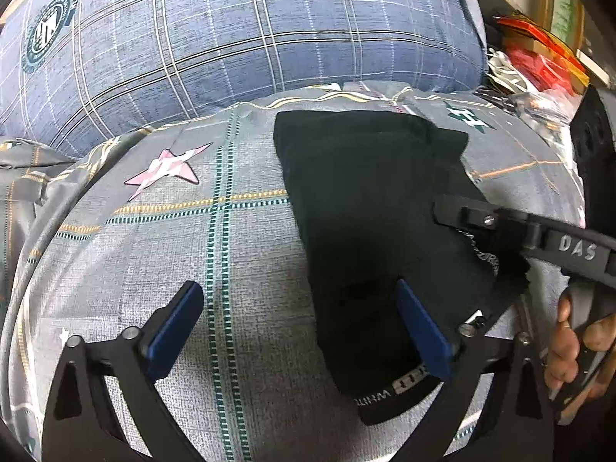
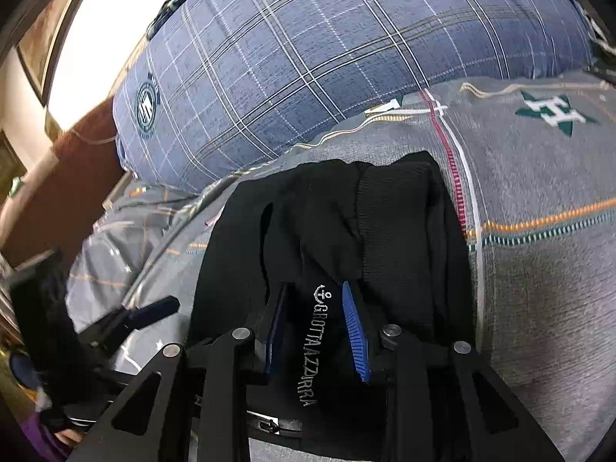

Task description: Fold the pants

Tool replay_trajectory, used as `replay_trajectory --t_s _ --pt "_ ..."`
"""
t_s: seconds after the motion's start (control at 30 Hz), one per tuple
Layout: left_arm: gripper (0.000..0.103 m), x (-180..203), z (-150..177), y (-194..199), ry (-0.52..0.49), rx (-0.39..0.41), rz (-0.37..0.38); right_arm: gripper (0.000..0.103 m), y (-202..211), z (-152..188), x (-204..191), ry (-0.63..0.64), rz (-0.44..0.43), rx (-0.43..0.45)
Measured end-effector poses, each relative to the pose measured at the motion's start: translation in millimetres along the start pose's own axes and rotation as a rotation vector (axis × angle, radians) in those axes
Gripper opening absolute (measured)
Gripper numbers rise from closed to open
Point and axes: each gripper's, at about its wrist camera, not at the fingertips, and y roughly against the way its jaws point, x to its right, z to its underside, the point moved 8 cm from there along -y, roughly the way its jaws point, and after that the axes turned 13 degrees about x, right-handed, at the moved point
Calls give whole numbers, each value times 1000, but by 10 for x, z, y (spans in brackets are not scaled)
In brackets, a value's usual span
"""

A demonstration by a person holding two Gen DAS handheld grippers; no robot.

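Black pants (image 1: 369, 200) lie folded into a narrow stack on the grey patterned bedsheet (image 1: 238, 254). My left gripper (image 1: 300, 308) is open just above the sheet, its right finger over the near end of the pants by the white-lettered waistband. My right gripper (image 2: 313, 308) is shut on a fold of the pants (image 2: 327, 231) at the strip with the white anchor lettering. The right gripper also shows in the left wrist view (image 1: 469, 215), on the pants' right edge. The left gripper shows in the right wrist view (image 2: 154, 308), to the left of the pants.
A large blue plaid pillow (image 1: 231, 38) lies behind the pants. Red and orange clutter (image 1: 539, 57) sits at the far right beyond the bed. A brown headboard (image 2: 69, 177) is at the left. A hand (image 1: 569, 342) holds the right gripper.
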Motion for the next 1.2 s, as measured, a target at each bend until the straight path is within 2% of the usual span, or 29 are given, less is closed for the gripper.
replay_trajectory --t_s 0.1,0.27,0.37,0.43,0.57,0.67,0.8,1.2 --pt "101 -16 -32 58 0 -2 -9 31 3 -15 32 -42 -20 -1" --pt "101 -22 -113 281 2 46 -44 32 168 -126 -17 -18 -31 27" --pt "101 -50 -208 429 -5 96 -74 41 325 -223 -26 -7 -26 71" --pt "101 -70 -281 535 -10 135 -95 44 413 -284 -39 20 -10 98" --pt "101 -128 -390 678 -20 181 -133 55 601 -383 -34 96 58 152" --pt "101 -166 -431 742 -37 201 -164 55 662 -393 -53 129 86 159" --pt "101 -181 -478 798 -53 221 -196 55 688 -383 -86 141 81 159" --pt "101 -198 -496 820 -73 228 -231 57 667 -360 -41 116 77 148"
